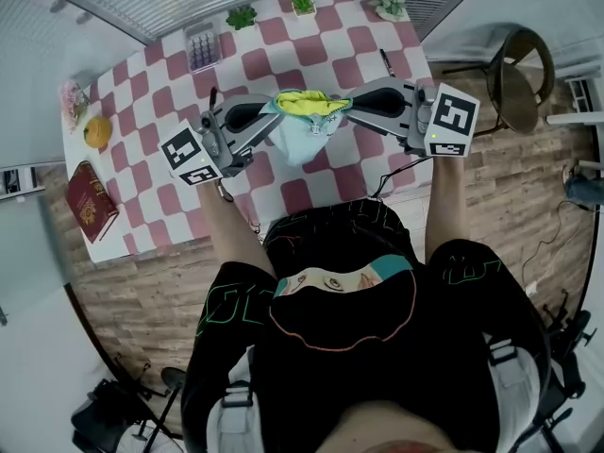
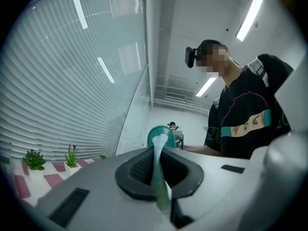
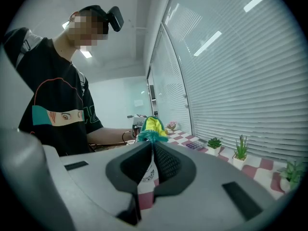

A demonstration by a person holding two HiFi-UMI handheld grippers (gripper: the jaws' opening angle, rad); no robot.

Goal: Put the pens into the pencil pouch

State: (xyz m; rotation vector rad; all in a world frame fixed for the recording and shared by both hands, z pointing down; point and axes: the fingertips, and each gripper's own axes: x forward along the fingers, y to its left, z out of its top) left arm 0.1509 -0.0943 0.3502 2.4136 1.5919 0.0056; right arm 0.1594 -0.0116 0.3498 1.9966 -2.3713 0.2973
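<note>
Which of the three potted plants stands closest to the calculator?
The leftmost plant in the head view, beside the calculator; the middle plant and the right plant stand further off.

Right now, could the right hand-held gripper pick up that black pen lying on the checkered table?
Probably not yet: the right hand-held gripper is clamped on the pouch. The pen lies unblocked on the table, but it must let go first.
</note>
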